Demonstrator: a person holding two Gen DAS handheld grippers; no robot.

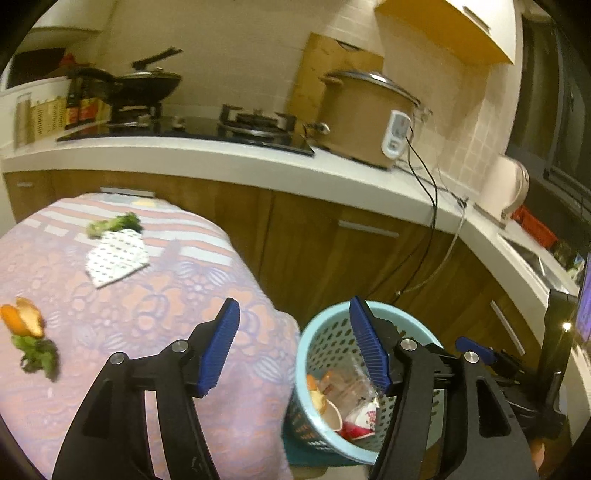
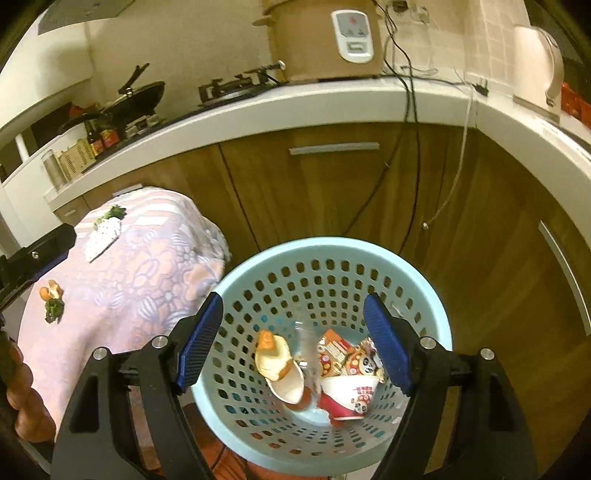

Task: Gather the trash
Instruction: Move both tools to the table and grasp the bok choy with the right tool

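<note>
No text can be read in either view. The red and white paper cup (image 2: 351, 400) in the basket (image 2: 332, 251), low in the right wrist frame, carries printed panda faces and red marks too small to make out. The wrapper (image 2: 334, 356) just above it has coloured print, blurred. The white control panel (image 2: 352, 35) on the cooker (image 2: 321, 40), at the top of that frame, shows a red symbol and a small display, both illegible. The bottles (image 1: 83, 110) at upper left of the left wrist frame have red labels, unreadable.

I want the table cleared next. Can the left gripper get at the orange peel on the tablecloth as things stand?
Probably yes. The left gripper is open and empty, and the orange peel lies exposed on the tablecloth, with only greens beside it and nothing across the way.
</note>
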